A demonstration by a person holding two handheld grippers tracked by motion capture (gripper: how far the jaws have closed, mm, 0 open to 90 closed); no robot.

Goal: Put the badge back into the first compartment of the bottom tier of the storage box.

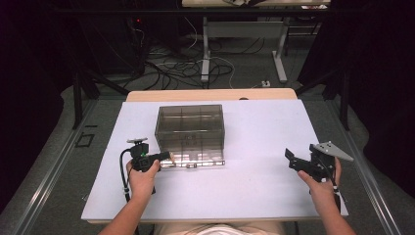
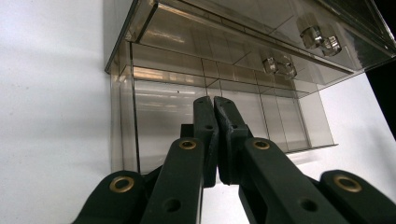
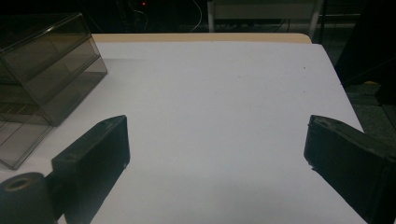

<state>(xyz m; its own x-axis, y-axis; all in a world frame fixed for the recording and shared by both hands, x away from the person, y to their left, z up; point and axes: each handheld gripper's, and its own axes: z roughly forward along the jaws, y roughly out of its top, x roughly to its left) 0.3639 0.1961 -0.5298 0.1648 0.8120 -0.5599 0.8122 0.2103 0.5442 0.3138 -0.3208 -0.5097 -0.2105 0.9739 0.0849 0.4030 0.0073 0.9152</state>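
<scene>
A smoky clear drawer box (image 1: pixel 190 125) stands on the white table top (image 1: pixel 264 127), left of centre. Its bottom drawer (image 1: pixel 195 163) is pulled out a little toward me. My left gripper (image 1: pixel 166 156) lies on its side at the drawer's front left end. In the left gripper view the jaws of this gripper (image 2: pixel 214 100) are pressed together against the clear drawer (image 2: pixel 159 116), and a thin wall line runs into their gap. My right gripper (image 1: pixel 301 152) is held open over bare table, well right of the box. From the right gripper (image 3: pixel 215 135) the box (image 3: pixel 42 60) sits far left.
Small clear knobs (image 2: pixel 322 37) show on the upper drawers. A wooden table edge (image 1: pixel 210 94) runs behind the white top. Beyond it, cables (image 1: pixel 186 66) and desk legs (image 1: pixel 280 58) are on the floor. Wide white surface lies between the box and the right gripper.
</scene>
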